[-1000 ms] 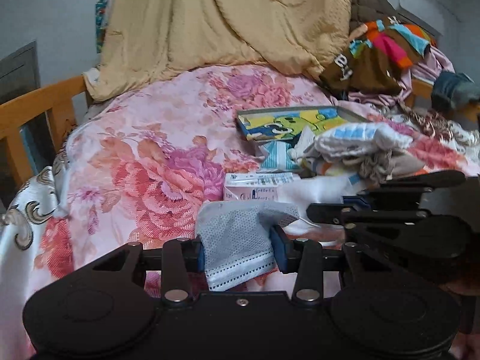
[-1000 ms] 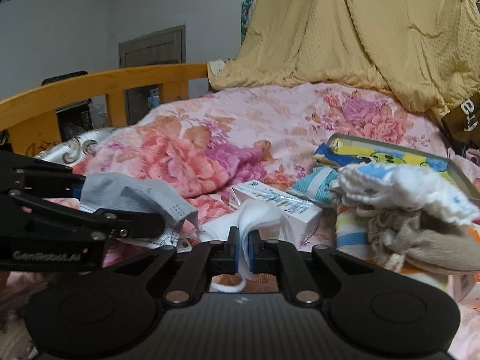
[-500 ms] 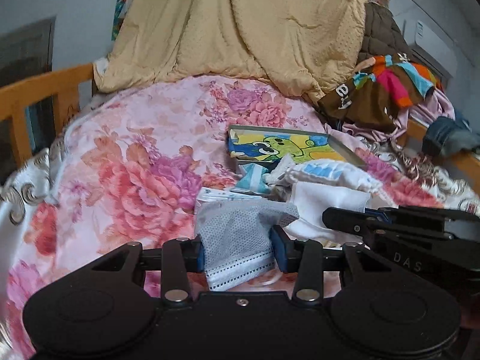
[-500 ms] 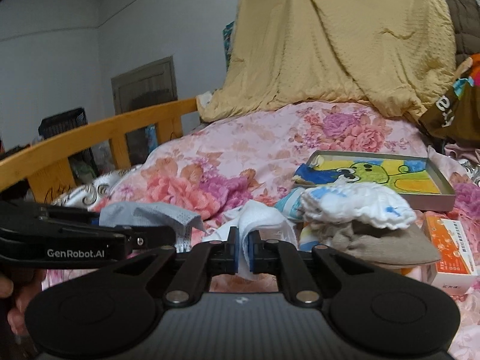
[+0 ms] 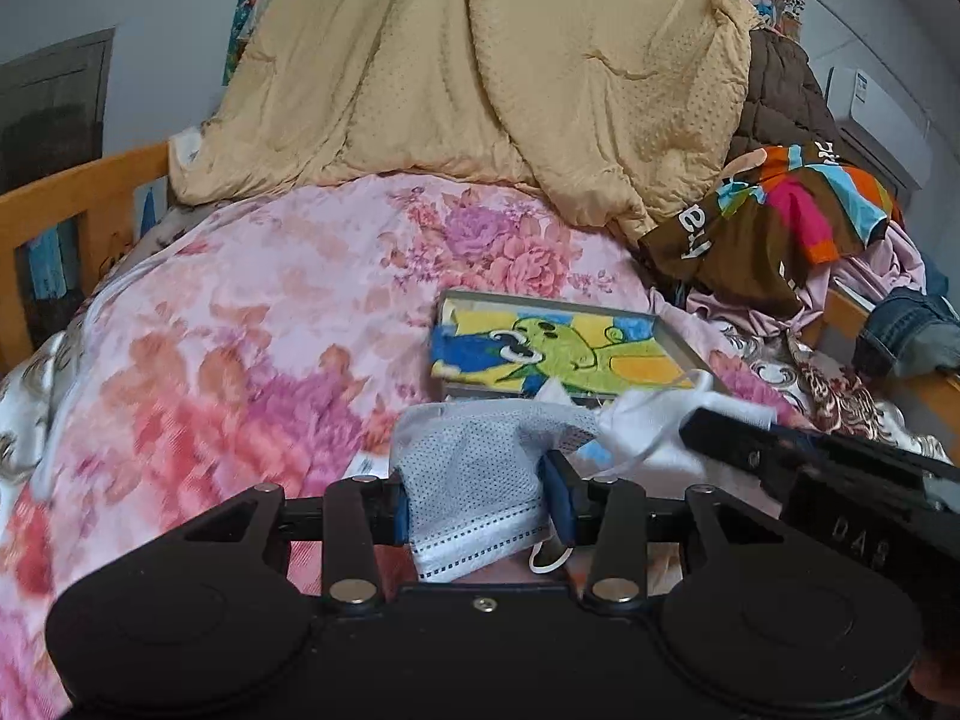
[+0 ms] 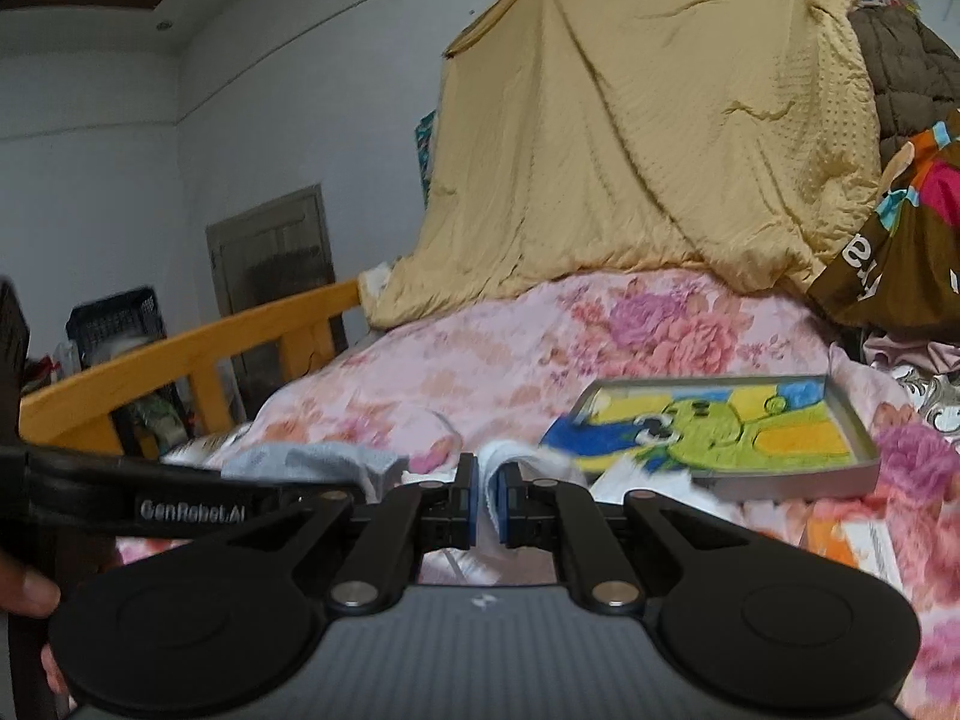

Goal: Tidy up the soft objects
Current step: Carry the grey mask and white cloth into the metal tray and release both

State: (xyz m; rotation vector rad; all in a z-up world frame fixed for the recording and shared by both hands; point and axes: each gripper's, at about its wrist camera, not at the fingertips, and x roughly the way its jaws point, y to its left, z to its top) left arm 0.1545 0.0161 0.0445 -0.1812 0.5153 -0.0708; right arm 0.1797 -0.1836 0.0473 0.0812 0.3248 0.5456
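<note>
My left gripper (image 5: 480, 501) is shut on a grey face mask (image 5: 474, 468) and holds it above the floral bedspread (image 5: 252, 324). My right gripper (image 6: 487, 501) is shut on a white mask (image 6: 498, 462); that mask also shows in the left wrist view (image 5: 648, 426), beside the grey one. The grey mask shows at the left in the right wrist view (image 6: 312, 462). A grey tray (image 5: 678, 339) with a green cartoon towel (image 5: 558, 351) lies on the bed just beyond both grippers; it also shows in the right wrist view (image 6: 864, 438).
A tan quilt (image 5: 480, 78) hangs at the back. A pile of clothes (image 5: 780, 228) is heaped at the right. A wooden bed rail (image 6: 198, 348) runs along the left. An orange box (image 6: 852, 540) lies at the right under the tray's near edge.
Both grippers have risen and tilted up with their masks still held. The socks, the small boxes and the nearer bed have dropped out of view; the tray is now closest.
</note>
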